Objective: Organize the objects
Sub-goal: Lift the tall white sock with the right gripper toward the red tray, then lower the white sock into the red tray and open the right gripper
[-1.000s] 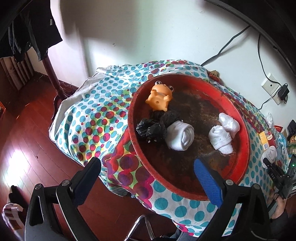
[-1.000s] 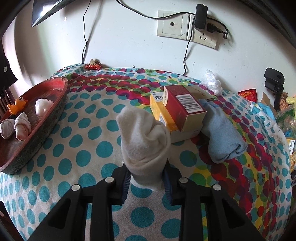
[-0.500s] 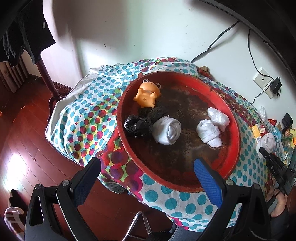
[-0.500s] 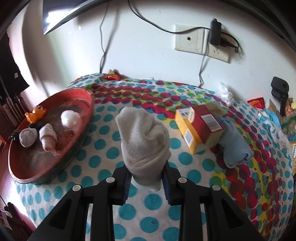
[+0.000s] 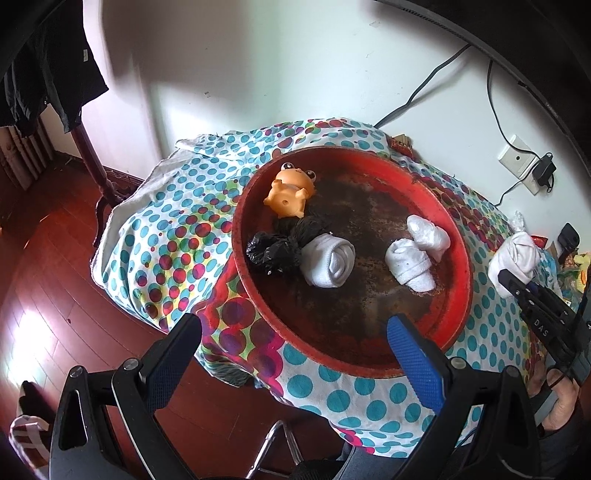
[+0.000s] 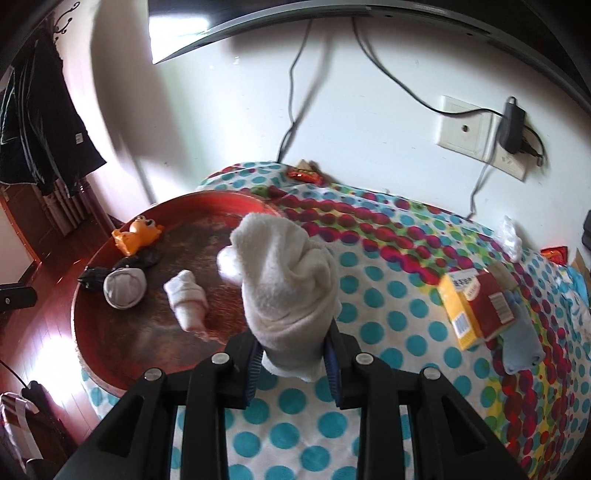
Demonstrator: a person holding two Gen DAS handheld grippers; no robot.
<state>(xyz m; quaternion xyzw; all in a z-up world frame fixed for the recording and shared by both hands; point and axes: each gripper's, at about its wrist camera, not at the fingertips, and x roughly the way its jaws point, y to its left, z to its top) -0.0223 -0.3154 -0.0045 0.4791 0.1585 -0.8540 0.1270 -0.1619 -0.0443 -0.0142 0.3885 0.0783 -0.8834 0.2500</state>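
We see a polka-dot cloth [image 6: 369, 266] w/ teal, red and green spots draped over the table, hanging down toward a dark red wood floor [image 5: 55, 288]. Behind it is a white wall [image 6: 369, 122] w/ a socket plate [image 6: 465, 127], a black charger [image 6: 513, 125] plugged in just beside it, and dark cables [image 6: 295, 110] running up toward a screen [image 6: 258, 26] at the top. Dark clothes [image 6: 37, 122] hang at far left. A red snack wrapper [image 6: 304, 173] lies at the cloth's back edge, near the wall.
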